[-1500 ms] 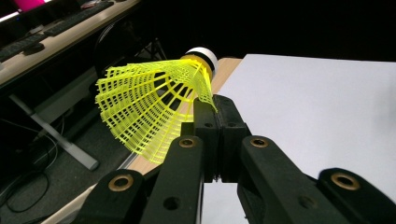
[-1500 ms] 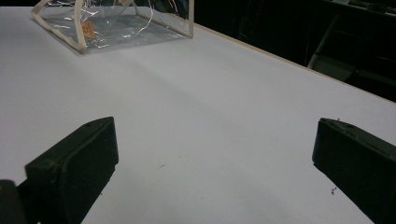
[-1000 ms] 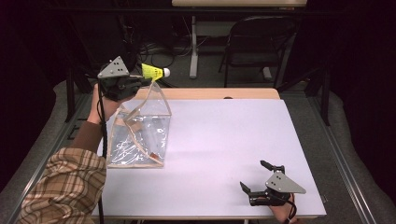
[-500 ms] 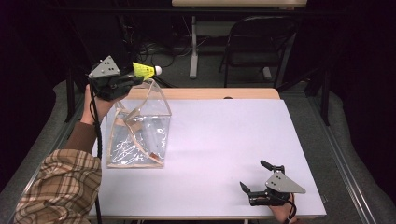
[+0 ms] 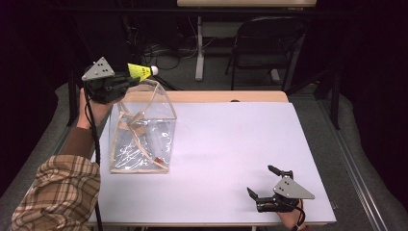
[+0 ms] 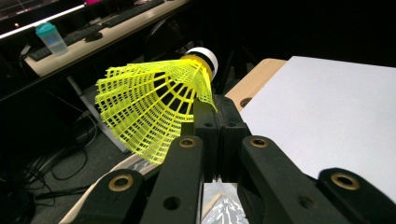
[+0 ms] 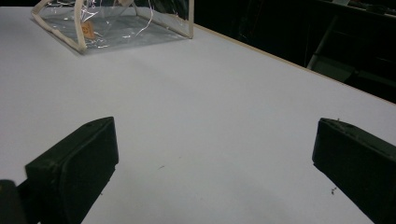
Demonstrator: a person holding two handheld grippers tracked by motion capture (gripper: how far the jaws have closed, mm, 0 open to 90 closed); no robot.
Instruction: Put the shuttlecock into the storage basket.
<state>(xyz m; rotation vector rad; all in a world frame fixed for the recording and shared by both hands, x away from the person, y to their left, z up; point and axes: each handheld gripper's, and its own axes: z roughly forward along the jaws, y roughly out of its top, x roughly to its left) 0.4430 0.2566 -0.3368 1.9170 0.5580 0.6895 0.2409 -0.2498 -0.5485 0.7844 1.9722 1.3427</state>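
**Shuttlecock carried off to the left of the clear bag**

Since the earlier frames the left hand-held gripper has slid leftward, away from above the bag's peak, taking the yellow shuttlecock with it. Its jaws are pressed together on the edge of the shuttlecock's mesh skirt, with the white cork tip pointing away from the hand. The forearm, in a brown cuff and plaid sleeve, rises steeply from the table's near left corner, so the gripper hangs above and just left of the bag's far top edge.

The clear bag, trimmed in tan, stands open on the left part of the white table; a small orange tag lies inside it, its print too small to read.

Well to the right of the bag, near the table's front edge, the right hand-held gripper rests low on the table, jaws wide apart and empty.

Beyond the bag, a dark floor with cables, a folding chair and a table leg.
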